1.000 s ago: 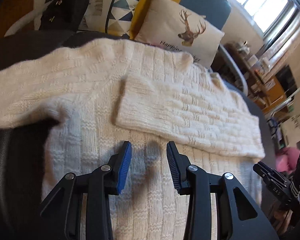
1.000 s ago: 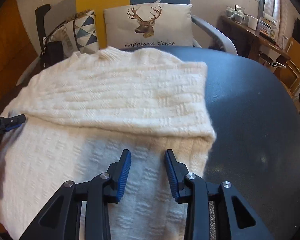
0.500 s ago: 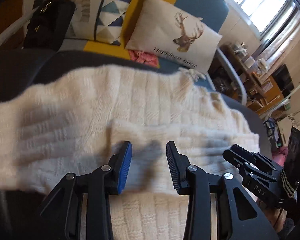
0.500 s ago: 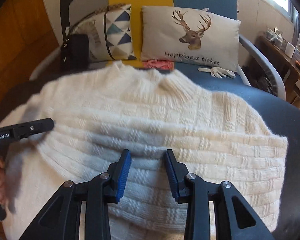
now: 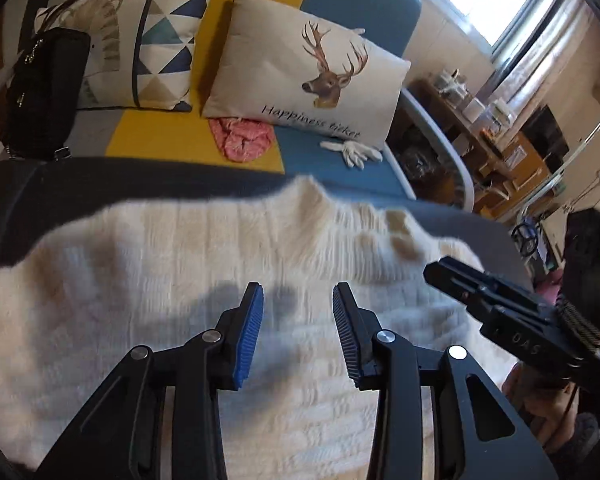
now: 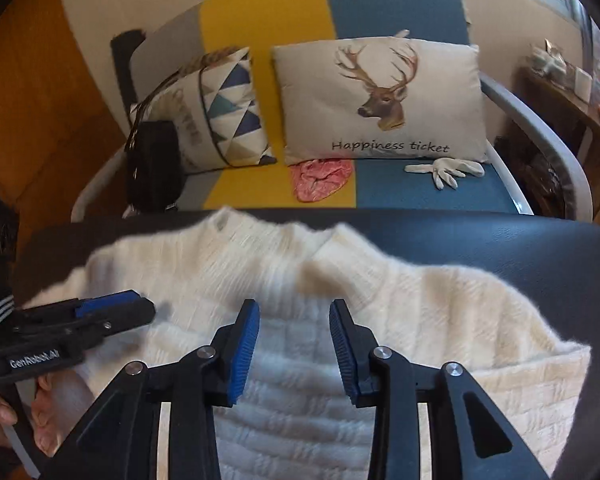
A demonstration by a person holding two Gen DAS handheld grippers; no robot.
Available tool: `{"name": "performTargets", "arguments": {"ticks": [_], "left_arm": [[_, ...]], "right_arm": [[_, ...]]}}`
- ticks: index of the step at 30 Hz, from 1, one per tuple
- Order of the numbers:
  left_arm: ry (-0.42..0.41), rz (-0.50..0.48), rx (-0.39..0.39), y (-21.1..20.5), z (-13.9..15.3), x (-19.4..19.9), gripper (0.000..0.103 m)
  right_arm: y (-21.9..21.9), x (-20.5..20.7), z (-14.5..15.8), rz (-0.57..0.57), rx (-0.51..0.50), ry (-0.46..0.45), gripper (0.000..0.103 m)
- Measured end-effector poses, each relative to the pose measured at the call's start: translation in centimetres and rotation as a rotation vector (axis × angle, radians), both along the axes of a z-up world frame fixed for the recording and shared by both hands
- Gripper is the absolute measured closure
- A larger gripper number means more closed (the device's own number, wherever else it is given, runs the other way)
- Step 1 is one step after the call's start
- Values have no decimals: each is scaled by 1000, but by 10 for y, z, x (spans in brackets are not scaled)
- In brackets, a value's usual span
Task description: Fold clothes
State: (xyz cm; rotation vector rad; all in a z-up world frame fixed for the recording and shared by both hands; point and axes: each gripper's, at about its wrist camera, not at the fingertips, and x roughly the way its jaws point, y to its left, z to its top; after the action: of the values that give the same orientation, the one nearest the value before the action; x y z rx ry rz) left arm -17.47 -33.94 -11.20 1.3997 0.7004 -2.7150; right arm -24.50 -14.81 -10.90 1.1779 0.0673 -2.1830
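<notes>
Both claws moved up the sweater (image 6: 308,392) toward its collar; left claw (image 5: 298,328) and right claw (image 6: 294,344) apart, empty. I'd say next fold pending.

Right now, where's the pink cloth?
The pink cloth lies on the sofa seat, below the deer pillow's lower left corner, left of the white glove, beyond the sweater.

Black grippers, blue ribbed fingers (image 6: 242,350), silver screws, white lettering
</notes>
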Motion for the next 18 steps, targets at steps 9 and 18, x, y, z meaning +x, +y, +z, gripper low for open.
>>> {"name": "performTargets", "arguments": {"ticks": [9, 18], "left_arm": [[-95, 88, -85, -8, -17, -40, 64], [-5, 102, -93, 4, -5, -16, 64]], "right_arm": [[-14, -36, -18, 14, -27, -76, 67], [17, -32, -7, -41, -81, -52, 68]]}}
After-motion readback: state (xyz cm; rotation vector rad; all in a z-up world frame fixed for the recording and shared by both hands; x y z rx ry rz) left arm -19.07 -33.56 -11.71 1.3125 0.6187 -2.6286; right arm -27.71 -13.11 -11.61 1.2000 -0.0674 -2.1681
